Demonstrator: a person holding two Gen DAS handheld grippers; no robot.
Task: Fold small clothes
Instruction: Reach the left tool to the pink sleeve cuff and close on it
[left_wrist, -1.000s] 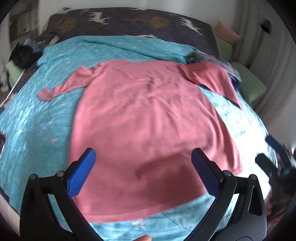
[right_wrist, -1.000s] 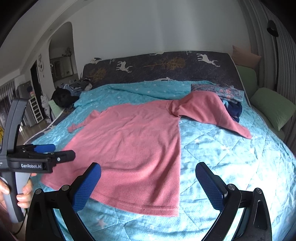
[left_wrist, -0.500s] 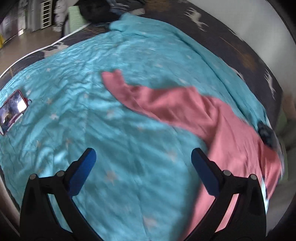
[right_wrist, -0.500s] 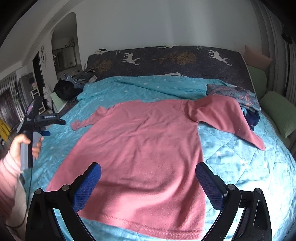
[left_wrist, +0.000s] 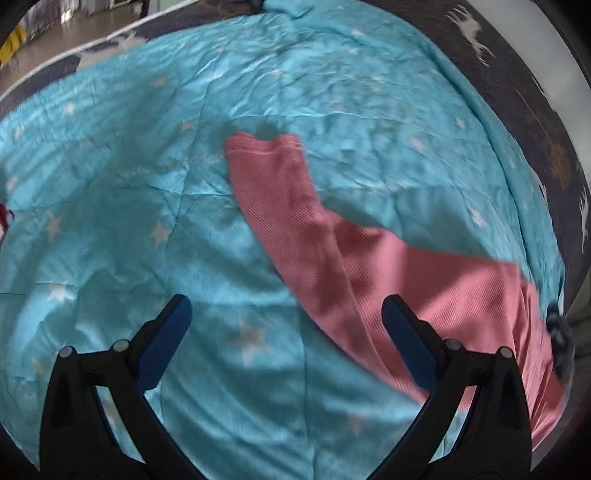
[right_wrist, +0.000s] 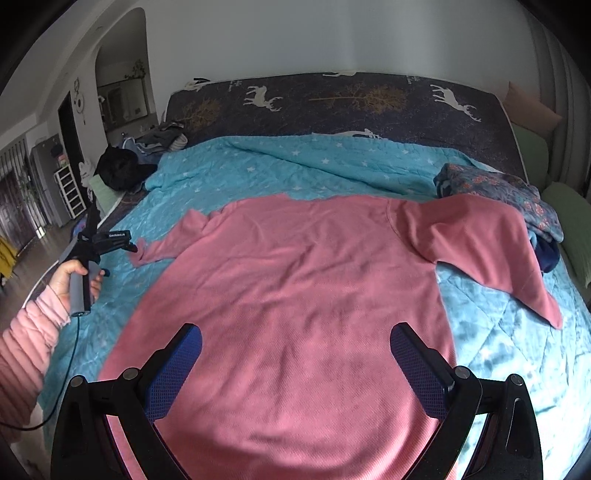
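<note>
A pink long-sleeved top (right_wrist: 295, 295) lies spread flat on the turquoise star-print quilt (right_wrist: 258, 173). Its left sleeve (left_wrist: 280, 192) stretches out over the quilt, the cuff at the far end. My left gripper (left_wrist: 286, 314) hovers open just short of that sleeve, its right finger over the sleeve's wide end. In the right wrist view that same left gripper (right_wrist: 114, 240) sits beside the cuff, held by a hand in a pink sleeve. My right gripper (right_wrist: 295, 339) stands open above the top's lower body, holding nothing. The right sleeve (right_wrist: 498, 251) lies folded over a pile of clothes.
A blue floral garment pile (right_wrist: 517, 192) sits at the right of the bed, with green pillows (right_wrist: 569, 214) beyond it. Dark clothes (right_wrist: 125, 170) are heaped at the far left corner. A dark deer-print headboard (right_wrist: 332, 107) runs along the back. The bed's left edge drops to the floor.
The left gripper has swung away from the top's hem to the left sleeve and closed in on it. The right gripper has moved left, over the top's body.
</note>
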